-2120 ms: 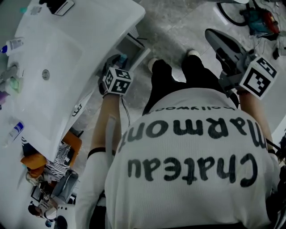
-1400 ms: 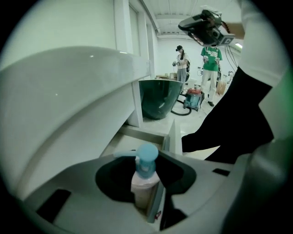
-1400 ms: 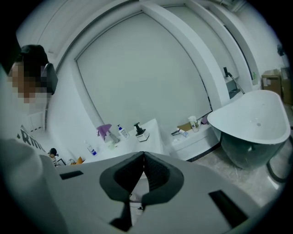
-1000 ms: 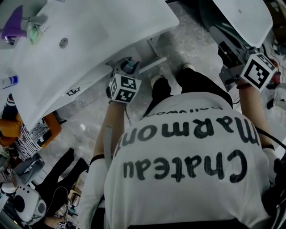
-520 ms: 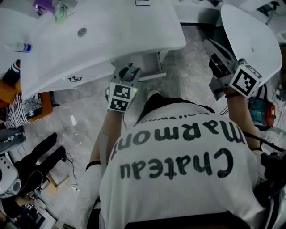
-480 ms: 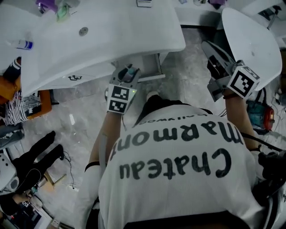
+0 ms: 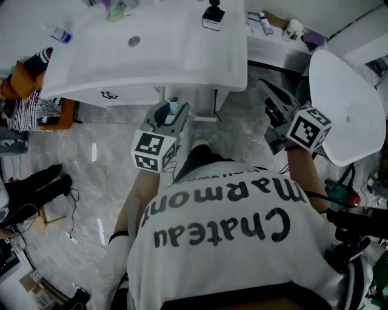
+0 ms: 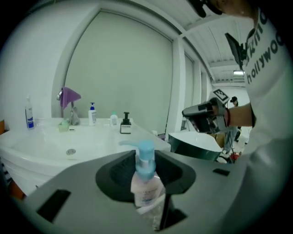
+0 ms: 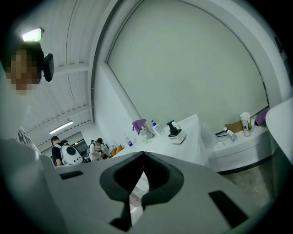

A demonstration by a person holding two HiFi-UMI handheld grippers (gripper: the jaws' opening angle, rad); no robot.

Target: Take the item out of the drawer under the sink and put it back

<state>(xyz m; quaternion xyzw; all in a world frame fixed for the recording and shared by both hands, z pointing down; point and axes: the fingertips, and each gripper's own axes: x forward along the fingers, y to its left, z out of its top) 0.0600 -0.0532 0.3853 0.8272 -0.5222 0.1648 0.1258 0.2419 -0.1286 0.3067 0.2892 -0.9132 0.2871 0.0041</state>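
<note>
My left gripper (image 7: pixel 171 116) is shut on a small clear pump bottle (image 7: pixel 174 109) with a light blue pump head. It holds the bottle upright just in front of the white sink's (image 7: pixel 182 54) near edge, above the grey floor. In the left gripper view the bottle (image 8: pixel 147 183) stands between the jaws, and the sink basin (image 8: pixel 68 146) lies beyond on the left. My right gripper (image 7: pixel 264 94) hangs to the right of the sink, shut with nothing in it (image 9: pixel 143 157). The white cabinet front (image 7: pixel 121 95) under the sink shows; I cannot make out the drawer.
A round white table (image 7: pixel 348 109) stands at the right. A black pump dispenser (image 7: pixel 212 15) and several bottles sit on the sink rim. A counter with a cup (image 7: pixel 295 27) is behind. Bags (image 7: pixel 30 103) and another person's legs (image 7: pixel 33 187) lie on the floor at left.
The view has swung, so the sink now lies across the top. The left gripper has kept the bottle and stayed by the sink's edge. The right gripper has drifted slightly left.
</note>
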